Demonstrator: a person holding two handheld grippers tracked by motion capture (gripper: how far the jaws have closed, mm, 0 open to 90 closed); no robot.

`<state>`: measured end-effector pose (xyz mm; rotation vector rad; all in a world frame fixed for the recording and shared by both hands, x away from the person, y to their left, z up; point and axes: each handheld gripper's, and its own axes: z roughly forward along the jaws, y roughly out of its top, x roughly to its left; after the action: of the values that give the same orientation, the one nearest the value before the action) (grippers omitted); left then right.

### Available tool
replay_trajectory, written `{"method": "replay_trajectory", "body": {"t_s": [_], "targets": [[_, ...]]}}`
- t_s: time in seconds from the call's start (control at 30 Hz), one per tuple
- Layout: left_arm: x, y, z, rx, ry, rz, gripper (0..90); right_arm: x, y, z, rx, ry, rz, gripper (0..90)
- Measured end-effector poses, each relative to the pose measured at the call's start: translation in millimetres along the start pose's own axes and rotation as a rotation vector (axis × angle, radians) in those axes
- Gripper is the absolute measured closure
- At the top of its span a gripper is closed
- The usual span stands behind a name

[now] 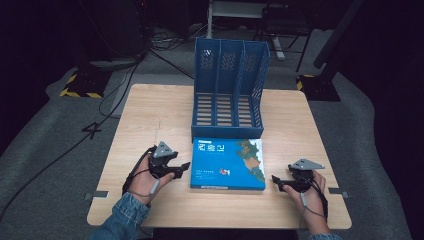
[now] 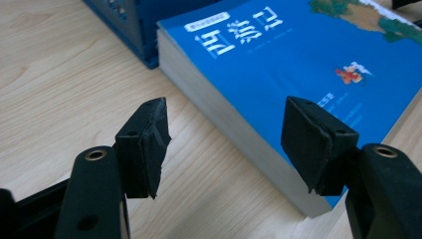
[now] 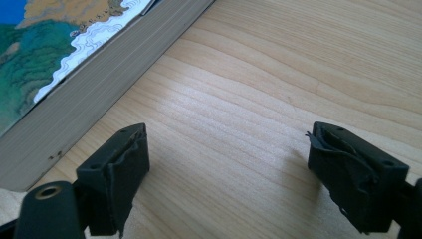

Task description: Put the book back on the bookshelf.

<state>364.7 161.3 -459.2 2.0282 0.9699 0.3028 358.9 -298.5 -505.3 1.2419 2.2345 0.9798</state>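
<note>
- Dark floor with cables surrounds a light wooden desk (image 1: 150, 110).
- At the desk's far middle stands a blue three-slot file rack (image 1: 229, 90), open side toward the person.
- Just in front of the rack lies a thick blue book (image 1: 227, 164), flat and cover up, its far edge close against the rack's base.
- Left tool (image 1: 183, 167) sits at the book's left edge, jaws wide apart and gripping nothing; in the left gripper view they straddle the near corner without touching.
- Right tool (image 1: 276, 180) rests just beside the book's right edge, jaws likewise spread over bare wood, empty.
</note>
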Motion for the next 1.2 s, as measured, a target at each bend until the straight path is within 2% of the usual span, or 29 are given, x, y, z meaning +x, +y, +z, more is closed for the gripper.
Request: {"method": "replay_trajectory", "body": {"t_s": [0.1,0.2,0.3,0.4,0.53,0.7,0.8,0.97,1.2], "targets": [[-3.8,0.4,10.0,0.009,-0.011,0.006,36.0,0.1,0.0,-0.1,0.001,-0.001,0.001,16.5],[-8.1,-0.8,22.9,0.041,-0.034,0.001,36.0,0.9,0.1,0.0,0.000,-0.005,0.001,16.6],[-8.1,0.9,33.0,0.056,-0.041,0.014,35.9,4.3,-0.7,-1.3,0.001,-0.011,0.014,17.9],[-5.5,2.1,38.9,0.066,-0.050,0.000,35.1,8.2,-2.1,-3.2,-0.003,-0.001,0.017,18.5],[0.6,2.7,46.1,0.065,-0.082,-0.057,32.0,14.6,0.2,-10.6,0.005,0.039,0.029,20.0],[2.9,2.4,52.7,0.055,-0.110,-0.099,28.8,30.2,9.9,-21.1,0.021,0.113,-0.034,17.5],[2.2,2.4,55.0,0.052,-0.121,-0.111,28.5,41.5,14.5,-24.5,0.026,0.165,-0.067,17.4],[3.0,2.8,55.5,0.060,-0.126,-0.117,27.9,57.5,18.3,-23.0,0.058,0.215,-0.112,16.5],[2.5,1.3,55.9,0.047,-0.126,-0.124,27.9,70.3,18.0,-11.7,0.096,0.224,-0.153,16.3]]}}
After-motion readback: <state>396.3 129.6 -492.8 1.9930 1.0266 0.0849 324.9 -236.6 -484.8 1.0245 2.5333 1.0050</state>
